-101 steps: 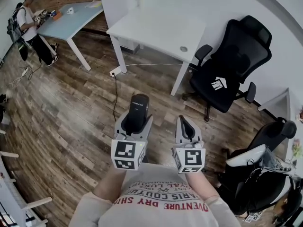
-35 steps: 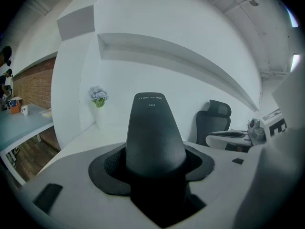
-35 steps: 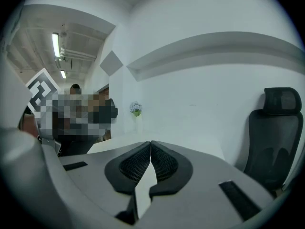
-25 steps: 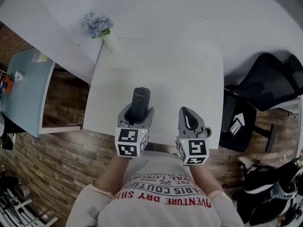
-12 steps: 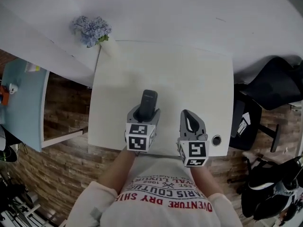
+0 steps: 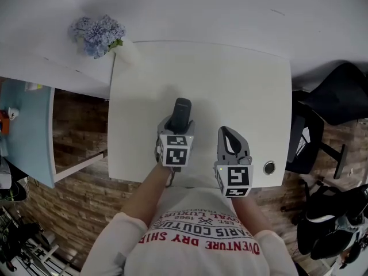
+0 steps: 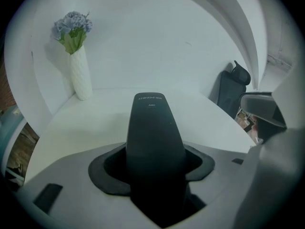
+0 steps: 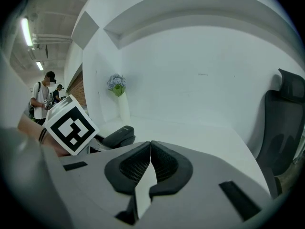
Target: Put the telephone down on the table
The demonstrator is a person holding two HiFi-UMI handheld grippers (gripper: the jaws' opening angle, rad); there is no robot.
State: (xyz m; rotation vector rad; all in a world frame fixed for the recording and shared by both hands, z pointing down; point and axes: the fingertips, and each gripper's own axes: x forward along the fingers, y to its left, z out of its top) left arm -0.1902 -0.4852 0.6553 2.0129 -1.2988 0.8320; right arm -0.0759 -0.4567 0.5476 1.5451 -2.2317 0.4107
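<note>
A black telephone handset sticks forward out of my left gripper, whose jaws are shut on its lower part. It hangs over the near middle of the white table, pointing toward the far wall. From the right gripper view the telephone shows at the left beside the left gripper's marker cube. My right gripper is to the right of it, jaws shut with nothing between them, over the table's near edge.
A white vase with blue flowers stands at the table's far left corner. A round cable hole sits at the near right corner. A black office chair is right of the table. A person stands far off left.
Since four seconds ago I have walked from the open floor up to the white table. Over the last second both grippers, the left still holding the telephone, came in over the tabletop.
</note>
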